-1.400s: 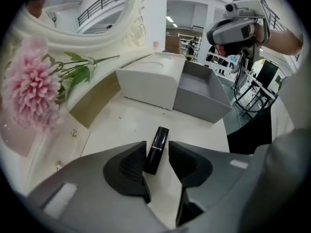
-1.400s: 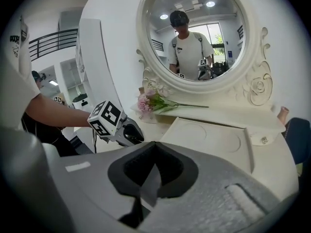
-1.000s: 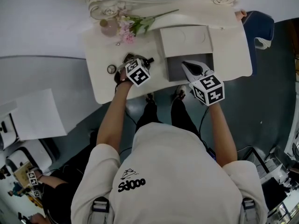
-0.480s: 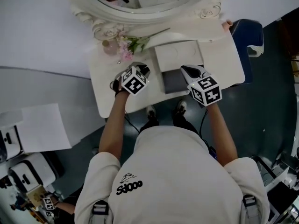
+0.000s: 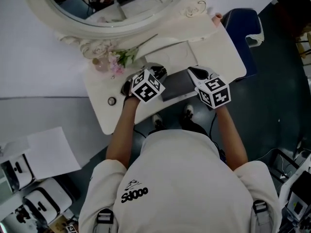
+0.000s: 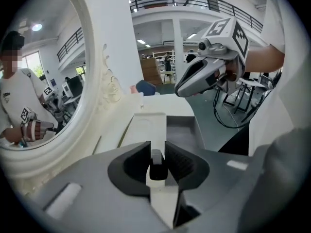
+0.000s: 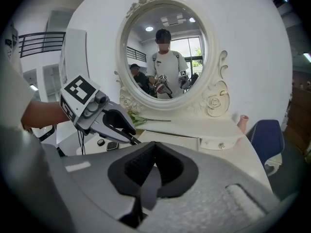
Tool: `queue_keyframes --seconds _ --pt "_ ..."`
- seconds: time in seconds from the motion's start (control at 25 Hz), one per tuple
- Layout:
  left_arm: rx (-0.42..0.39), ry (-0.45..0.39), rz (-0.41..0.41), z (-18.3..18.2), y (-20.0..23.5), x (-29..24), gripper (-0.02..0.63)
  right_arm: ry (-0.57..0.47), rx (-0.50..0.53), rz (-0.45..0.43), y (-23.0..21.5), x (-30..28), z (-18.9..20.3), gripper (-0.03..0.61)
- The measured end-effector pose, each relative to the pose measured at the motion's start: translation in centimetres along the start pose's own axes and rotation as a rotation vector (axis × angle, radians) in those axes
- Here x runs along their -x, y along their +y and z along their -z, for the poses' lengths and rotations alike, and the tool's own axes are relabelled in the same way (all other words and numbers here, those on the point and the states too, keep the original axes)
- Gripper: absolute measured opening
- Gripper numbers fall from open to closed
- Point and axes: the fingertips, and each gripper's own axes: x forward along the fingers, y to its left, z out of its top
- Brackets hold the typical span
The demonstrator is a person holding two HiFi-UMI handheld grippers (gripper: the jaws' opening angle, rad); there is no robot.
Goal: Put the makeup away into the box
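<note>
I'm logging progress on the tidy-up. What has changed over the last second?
The left gripper lifted from the table's left part toward the box, its fingers shut on a small dark makeup item. The right gripper stayed shut and empty by the box; the small round item stayed on the table.

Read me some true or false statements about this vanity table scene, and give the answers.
1. The left claw grips a small black makeup item. True.
2. The right claw holds a flower. False: it is shut with nothing in it.
3. The box has its lid closed. False: it lies open, showing its grey inside.
4. A small round item lies on the table. True.
</note>
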Motion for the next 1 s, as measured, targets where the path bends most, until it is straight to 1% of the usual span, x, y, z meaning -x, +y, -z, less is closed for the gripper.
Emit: queue_keyframes --seconds 0.2,0.36,0.48,0.64,0.84,1.0 --pt "-0.054 -0.014 0.127 -3.2 -4.0 -5.0 0.109 0.007 -0.063 0.073 -3.3 2.8 2.4 0.002" --pt "-0.060 0.002 0.171 -4.3 -6.3 -9.3 0.109 0.016 -0.101 0.106 -5.2 4.8 4.3 0.002" --pt "-0.040 0.023 0.183 -4.3 -7.6 -12.3 0.109 0.022 -0.118 0.114 -6.3 6.0 5.5 0.002" --pt "-0.006 0.065 0.188 -4.0 -8.7 -15.1 0.109 0.031 -0.129 0.102 -7.8 7.3 6.7 0.002" --pt "0.074 0.068 0.177 -3.9 -9.0 -16.8 0.110 0.048 -0.130 0.069 -9.2 7.8 7.8 0.002" --pt "0.126 0.111 0.146 -2.3 -9.0 -18.0 0.110 0.060 -0.107 0.029 -9.5 7.3 7.9 0.002"
